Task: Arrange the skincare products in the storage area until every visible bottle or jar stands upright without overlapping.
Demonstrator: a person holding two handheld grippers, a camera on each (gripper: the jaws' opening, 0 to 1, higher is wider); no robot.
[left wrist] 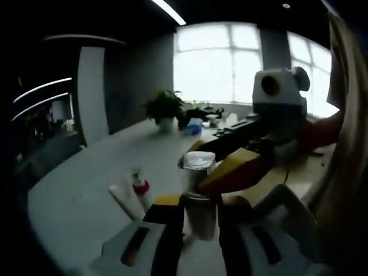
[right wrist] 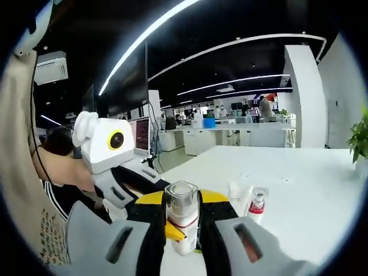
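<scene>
A small bottle point(left wrist: 199, 198) with a clear cap and a pale body stands upright between my left gripper's point(left wrist: 200, 225) black jaws, which are shut on its lower body. The right gripper point(left wrist: 227, 172) reaches in from the right, its yellow-tipped jaws against the same bottle near the cap. In the right gripper view the bottle point(right wrist: 182, 221) sits between my right gripper's point(right wrist: 183, 244) own jaws, which close on it. The left gripper point(right wrist: 146, 201) comes in from the left behind it. A red-capped little bottle point(left wrist: 140, 187) point(right wrist: 257, 204) and a white tube point(left wrist: 123, 198) point(right wrist: 238, 192) rest on the table beyond.
The white table point(left wrist: 80, 190) point(right wrist: 313, 184) stretches far ahead. A potted plant point(left wrist: 164, 108) point(right wrist: 360, 138) stands at its far end with small items point(left wrist: 195, 123) beside it. A person's hand point(right wrist: 57, 168) and beige clothing point(left wrist: 345, 144) are close by.
</scene>
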